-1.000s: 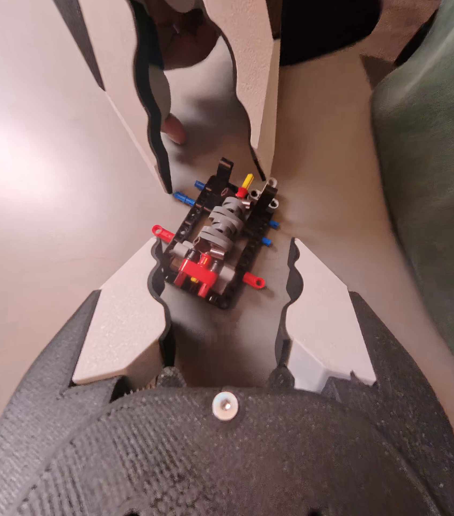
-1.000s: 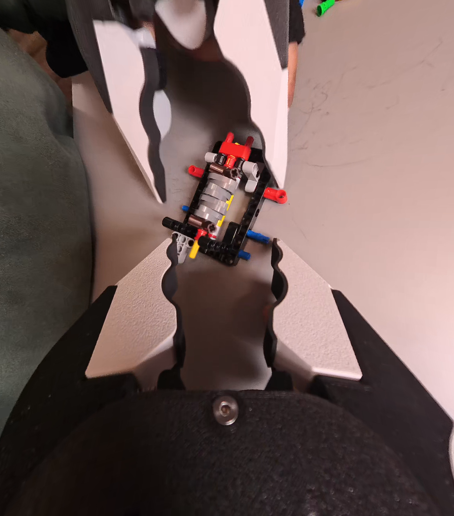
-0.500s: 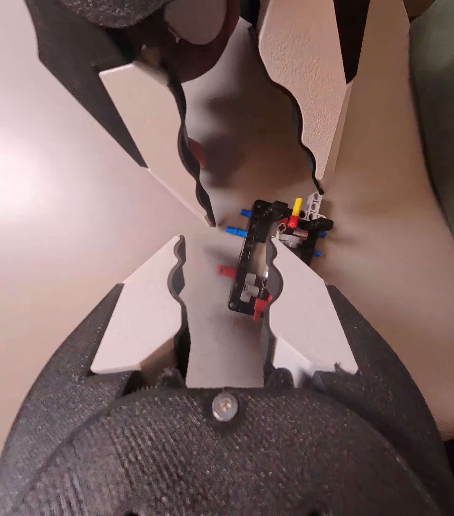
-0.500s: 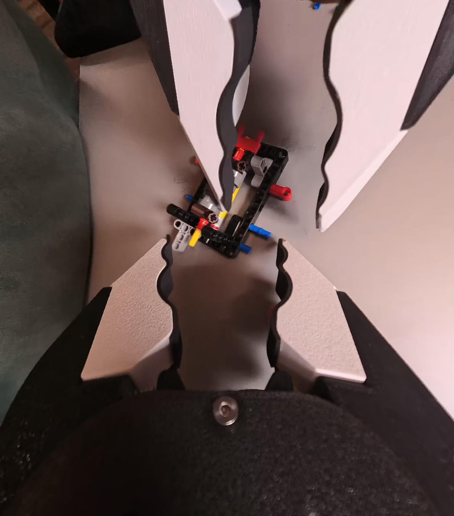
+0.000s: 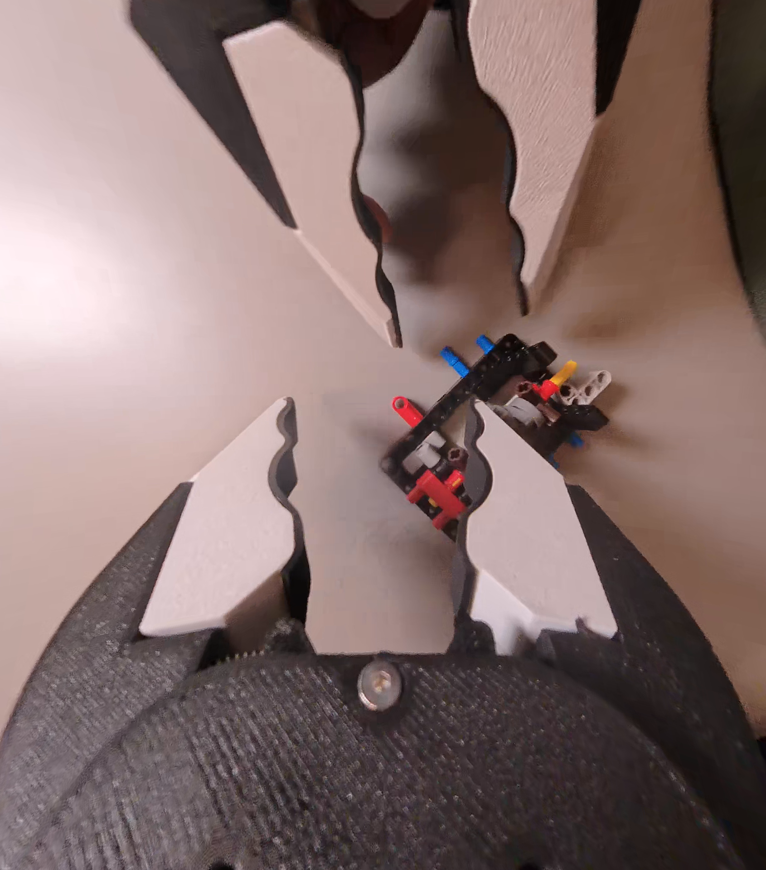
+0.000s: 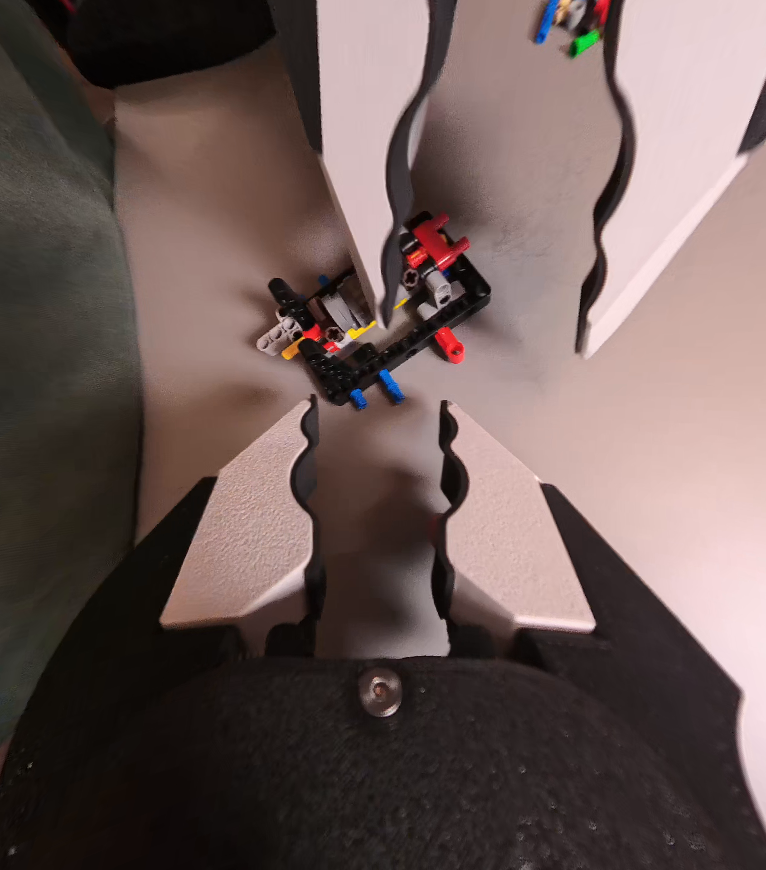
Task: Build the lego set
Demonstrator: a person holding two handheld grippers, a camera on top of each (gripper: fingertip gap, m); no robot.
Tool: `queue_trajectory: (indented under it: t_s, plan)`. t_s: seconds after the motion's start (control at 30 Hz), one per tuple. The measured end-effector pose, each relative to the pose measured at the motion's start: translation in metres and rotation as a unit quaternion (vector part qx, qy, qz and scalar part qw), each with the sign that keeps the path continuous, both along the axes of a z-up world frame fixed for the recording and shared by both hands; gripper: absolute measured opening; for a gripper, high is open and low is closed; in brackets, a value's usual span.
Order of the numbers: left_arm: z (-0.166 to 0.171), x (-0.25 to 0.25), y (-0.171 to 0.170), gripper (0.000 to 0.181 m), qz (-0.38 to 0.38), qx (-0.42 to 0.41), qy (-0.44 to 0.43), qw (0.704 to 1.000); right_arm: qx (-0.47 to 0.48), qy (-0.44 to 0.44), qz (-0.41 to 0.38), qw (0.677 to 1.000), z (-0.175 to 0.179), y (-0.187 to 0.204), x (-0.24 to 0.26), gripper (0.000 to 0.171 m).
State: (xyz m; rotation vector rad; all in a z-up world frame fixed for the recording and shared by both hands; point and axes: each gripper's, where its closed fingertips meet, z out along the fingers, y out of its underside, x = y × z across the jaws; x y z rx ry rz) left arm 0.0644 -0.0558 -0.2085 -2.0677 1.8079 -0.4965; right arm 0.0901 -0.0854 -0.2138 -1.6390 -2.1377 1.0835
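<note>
Left wrist view shows your left gripper (image 5: 381,409) wide open, one finger (image 5: 513,475) inside the lego frame (image 5: 456,400); your right gripper (image 6: 378,405) gapes just beside it.

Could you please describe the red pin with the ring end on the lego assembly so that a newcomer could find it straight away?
On the pale table, between the two open grippers, lies a black-framed lego assembly. From its long outer beam, facing away from the green cushion, a red pin sticks out. Unlike the two short blue pins nearby, it ends in a round loop.
</note>
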Motion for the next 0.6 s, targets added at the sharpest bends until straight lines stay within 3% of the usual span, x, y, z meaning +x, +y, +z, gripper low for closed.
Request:
queue_trajectory:
  t_s: [0.07,0.17,0.37,0.5,0.6]
  plan:
    - [0.014,-0.004,-0.003,0.074,0.036,0.005,-0.029,0.999,0.023,0.020,0.010,0.999,0.000,-0.003,0.001,0.041]
    - [0.022,-0.020,-0.026,0.092,0.112,-0.016,-0.058,0.992,0.061,0.017,0.012,0.998,-0.006,-0.002,0.004,0.040]
    - [-0.009,-0.027,-0.078,0.109,0.236,-0.014,-0.102,0.966,0.106,0.008,0.043,0.993,-0.014,-0.017,0.001,0.047]
    - [-0.026,-0.025,-0.076,0.111,0.260,0.036,-0.098,0.960,0.129,-0.013,0.043,0.991,-0.017,-0.022,-0.004,0.045]
    - [-0.025,-0.028,-0.072,0.100,0.234,0.067,-0.098,0.965,0.127,-0.023,0.018,0.991,-0.017,-0.034,-0.006,0.032]
